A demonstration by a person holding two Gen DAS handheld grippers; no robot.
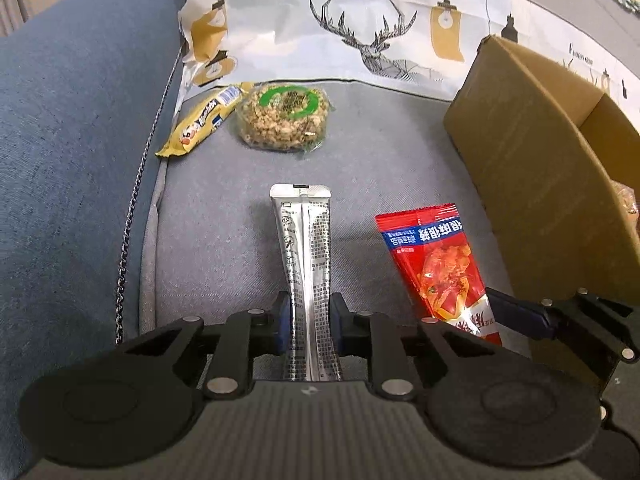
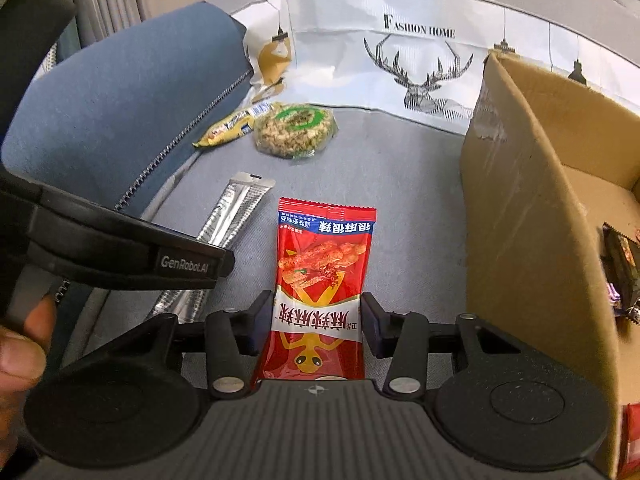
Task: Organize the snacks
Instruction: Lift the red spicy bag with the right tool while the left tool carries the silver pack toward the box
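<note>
Left wrist view: your left claw (image 1: 308, 322) is clenched on the silver stick (image 1: 306, 264), lying lengthwise toward twelve o'clock on the sofa seat (image 1: 224, 216), ready to lift. Box (image 1: 532, 184) at two o'clock; cloth reads "FASHION HOME".

Right wrist view: your right claw (image 2: 316, 326) straddles the red pack (image 2: 320, 280); whether its pads press I cannot tell. Left tool reads "GenRobot.AI".

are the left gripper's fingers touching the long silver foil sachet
Touching. The left wrist view shows both blue fingers of the left gripper pressed against the edges of the long silver foil sachet, no gap either side.
</note>
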